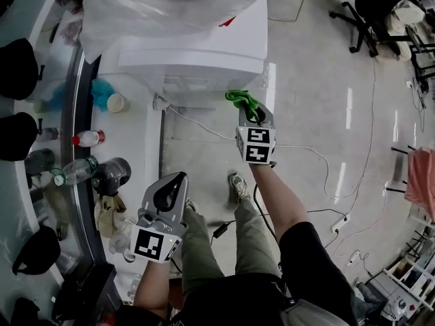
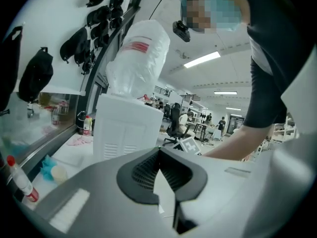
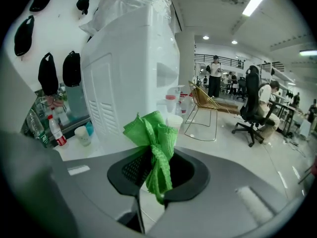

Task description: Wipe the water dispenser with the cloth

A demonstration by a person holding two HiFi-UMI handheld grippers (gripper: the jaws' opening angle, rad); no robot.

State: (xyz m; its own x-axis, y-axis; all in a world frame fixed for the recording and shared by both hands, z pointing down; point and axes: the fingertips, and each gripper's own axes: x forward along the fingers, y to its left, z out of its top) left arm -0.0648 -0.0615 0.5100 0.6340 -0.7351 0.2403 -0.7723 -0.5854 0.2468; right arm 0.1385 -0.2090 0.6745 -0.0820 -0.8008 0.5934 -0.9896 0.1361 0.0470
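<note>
The white water dispenser (image 1: 197,53) stands at the top of the head view, its bottle wrapped in a clear plastic bag (image 1: 149,5). My right gripper (image 1: 253,111) is shut on a bunched green cloth (image 1: 240,99), held just in front of the dispenser's lower right corner. In the right gripper view the cloth (image 3: 154,135) sticks up out of the right gripper (image 3: 154,156), with the dispenser (image 3: 129,83) close behind. Lower left, my left gripper (image 1: 179,177) is shut and holds nothing. The left gripper (image 2: 158,151) looks at the dispenser's (image 2: 126,133) louvred side.
A counter (image 1: 129,131) runs along the left with bottles (image 1: 88,138), a paper cup (image 1: 117,102) and a blue rag (image 1: 102,90). Black caps (image 1: 17,66) hang on the wall. A white cable (image 1: 306,151) crosses the floor. Office chairs (image 1: 380,15) stand at the far right.
</note>
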